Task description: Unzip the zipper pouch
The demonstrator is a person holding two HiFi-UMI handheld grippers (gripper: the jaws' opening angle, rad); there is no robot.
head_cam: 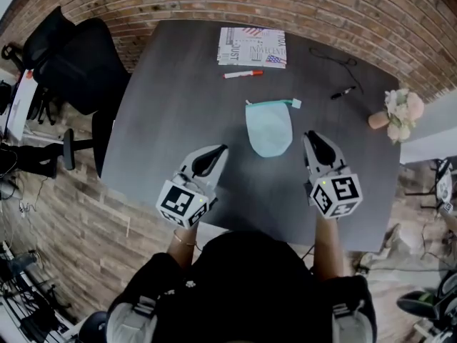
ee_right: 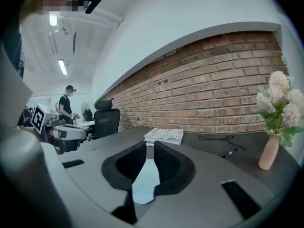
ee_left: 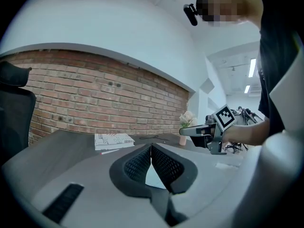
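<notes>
Down at the bottom of the head view, a person leans over a dark gray table and holds a gripper in each hand. The left gripper has its jaws pressed tight together, with nothing between them. The right gripper has its jaws a little way apart, and nothing is between them either. In the right gripper view, the pale pouch shows through the gap, farther off on the table.

The zipper pouch lies flat on the table between the two grippers, just past their tips. It is light blue-green. Neither gripper touches it. Its zipper edge is on the far side, with a small tag at the right end.

Past the pouch lies a red marker, and just behind that is a folded newspaper. To the right are a black pen and a thin black cable. A small vase of flowers stands near the right edge of the table. A black office chair stands off to the left. A brick wall runs behind the table.
</notes>
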